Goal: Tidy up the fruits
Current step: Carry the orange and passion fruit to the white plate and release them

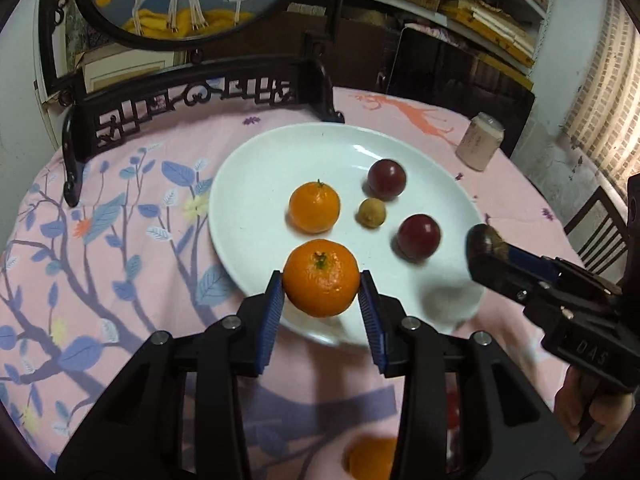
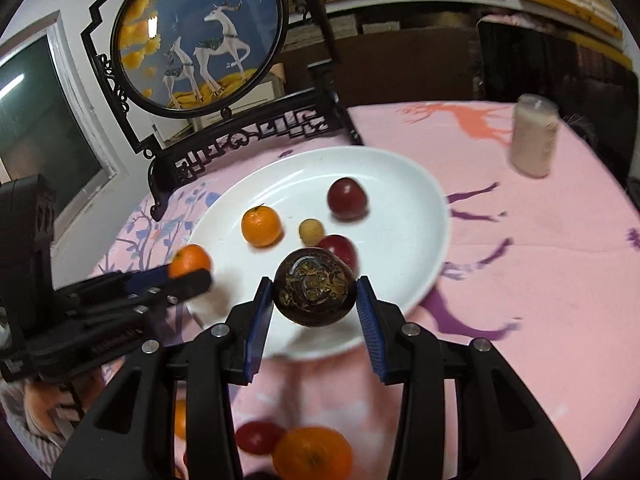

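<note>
A white plate (image 1: 256, 160) (image 2: 408, 216) sits on the pink tablecloth. On it lie an orange (image 1: 314, 208) (image 2: 261, 226), two dark red plums (image 1: 386, 179) (image 1: 418, 237) and a small tan fruit (image 1: 371, 212) (image 2: 311, 231). My left gripper (image 1: 322, 280) is shut on a second orange (image 1: 321, 278) above the plate's near rim; it also shows in the right wrist view (image 2: 189, 261). My right gripper (image 2: 315, 294) is shut on a dark brown mottled fruit (image 2: 315, 293) above the plate; it appears in the left wrist view (image 1: 486, 242).
A black carved stand with a round deer picture (image 1: 192, 96) (image 2: 200, 36) stands behind the plate. A pinkish jar (image 1: 479, 141) (image 2: 534, 136) stands at the far right. Loose oranges (image 1: 370, 458) (image 2: 313, 454) and a red fruit (image 2: 258, 436) lie near the front edge.
</note>
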A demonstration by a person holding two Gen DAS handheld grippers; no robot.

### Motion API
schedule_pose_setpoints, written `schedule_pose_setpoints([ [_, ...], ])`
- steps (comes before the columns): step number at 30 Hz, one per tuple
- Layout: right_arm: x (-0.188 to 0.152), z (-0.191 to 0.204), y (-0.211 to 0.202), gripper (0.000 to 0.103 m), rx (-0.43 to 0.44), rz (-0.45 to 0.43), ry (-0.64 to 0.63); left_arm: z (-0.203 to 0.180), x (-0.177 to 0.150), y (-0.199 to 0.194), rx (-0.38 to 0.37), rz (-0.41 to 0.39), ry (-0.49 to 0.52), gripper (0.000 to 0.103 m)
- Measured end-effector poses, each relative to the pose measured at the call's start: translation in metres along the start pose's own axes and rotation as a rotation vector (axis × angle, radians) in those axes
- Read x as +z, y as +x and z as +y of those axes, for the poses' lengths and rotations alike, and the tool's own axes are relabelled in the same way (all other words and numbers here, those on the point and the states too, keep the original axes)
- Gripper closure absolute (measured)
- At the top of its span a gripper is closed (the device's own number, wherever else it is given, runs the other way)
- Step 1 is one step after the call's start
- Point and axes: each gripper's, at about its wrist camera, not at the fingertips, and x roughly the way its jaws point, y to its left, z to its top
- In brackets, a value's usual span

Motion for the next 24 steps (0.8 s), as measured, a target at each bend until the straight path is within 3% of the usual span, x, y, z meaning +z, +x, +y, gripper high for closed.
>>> schedule_pose_setpoints([
  [1,-0.001,-0.001,0.003,0.047,-0.006,0.007,-0.005,0.001,0.0,0.002,-0.003,-0.002,-0.005,0.06],
  [4,-0.002,-0.007,-0.004,0.046,-0.037,-0.028,-0.016,0.005,0.0,-0.002,-0.027,-0.013,-0.012,0.056],
  [9,-0.006,-0.014,-0.014,0.044,-0.011,-0.029,0.016,0.008,-0.005,-0.013,-0.024,-0.033,-0.004,0.053],
  [15,-0.021,-0.013,-0.031,0.043,0.002,-0.033,0.032,-0.004,-0.024,-0.032,-0.014,-0.044,0.066,0.048],
  [19,-0.031,-0.014,-0.046,0.037,0.0,-0.048,0.042,-0.019,-0.044,-0.048,-0.014,-0.055,0.148,0.048],
  [24,-0.044,-0.019,-0.057,0.037,-0.007,-0.039,0.056,-0.025,-0.07,-0.052,-0.014,-0.015,0.197,0.047],
])
